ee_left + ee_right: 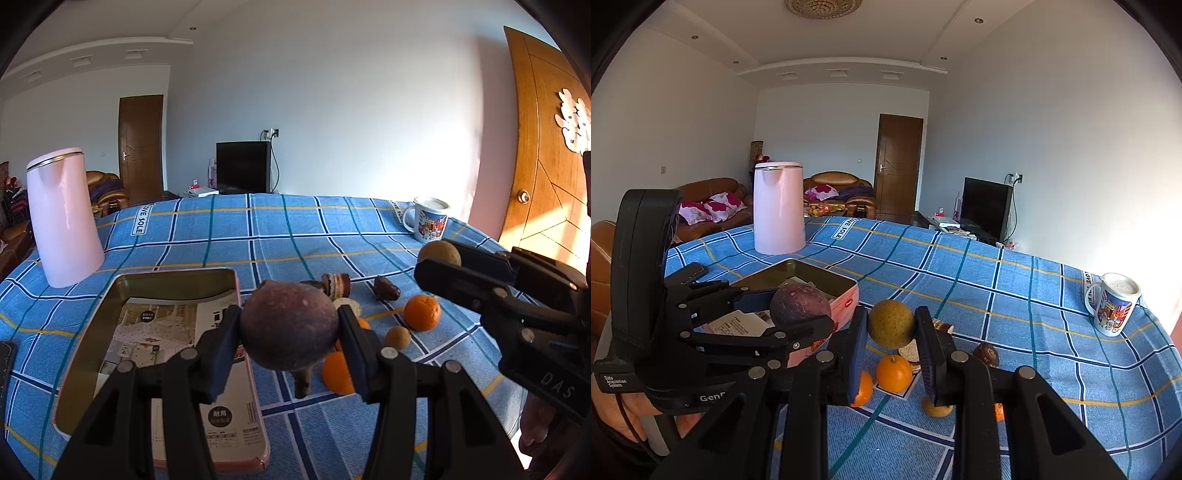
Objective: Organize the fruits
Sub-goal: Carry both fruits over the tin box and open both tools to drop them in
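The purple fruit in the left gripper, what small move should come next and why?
Probably carry it a little left over the tin and lower it. The left gripper is shut on the purple fruit, held above the tablecloth by the tin's right wall.

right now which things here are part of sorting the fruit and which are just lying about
Part of the job:
- purple passion fruit in left hand-held gripper
- brown-green round fruit in right hand-held gripper
- oranges on the cloth
- pink tin tray

Lying about:
- pink kettle
- cartoon mug
- phone
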Available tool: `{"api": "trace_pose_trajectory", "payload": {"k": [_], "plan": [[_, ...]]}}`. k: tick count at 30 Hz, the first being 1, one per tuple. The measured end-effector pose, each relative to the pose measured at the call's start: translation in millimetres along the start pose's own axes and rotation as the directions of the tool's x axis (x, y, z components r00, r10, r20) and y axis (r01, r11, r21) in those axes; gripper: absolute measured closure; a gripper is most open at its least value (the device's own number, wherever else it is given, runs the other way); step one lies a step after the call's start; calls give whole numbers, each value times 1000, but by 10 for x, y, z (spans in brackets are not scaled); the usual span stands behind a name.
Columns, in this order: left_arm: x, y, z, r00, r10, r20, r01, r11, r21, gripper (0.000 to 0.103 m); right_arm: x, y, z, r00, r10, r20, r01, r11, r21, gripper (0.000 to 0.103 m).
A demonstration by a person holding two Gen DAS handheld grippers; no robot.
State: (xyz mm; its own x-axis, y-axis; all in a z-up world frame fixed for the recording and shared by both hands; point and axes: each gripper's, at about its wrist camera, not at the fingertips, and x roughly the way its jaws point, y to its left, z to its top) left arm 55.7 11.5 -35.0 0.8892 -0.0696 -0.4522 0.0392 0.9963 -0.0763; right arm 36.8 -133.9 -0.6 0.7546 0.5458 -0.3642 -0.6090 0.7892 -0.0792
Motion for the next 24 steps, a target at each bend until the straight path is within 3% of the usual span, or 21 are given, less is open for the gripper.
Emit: {"api": "trace_pose_trajectory", "payload": {"k": [24], "plan": [[48,815,21,990,139,-37,-142,985,-95,49,900,430,324,987,135,-89,-139,989,-41,76]]}}
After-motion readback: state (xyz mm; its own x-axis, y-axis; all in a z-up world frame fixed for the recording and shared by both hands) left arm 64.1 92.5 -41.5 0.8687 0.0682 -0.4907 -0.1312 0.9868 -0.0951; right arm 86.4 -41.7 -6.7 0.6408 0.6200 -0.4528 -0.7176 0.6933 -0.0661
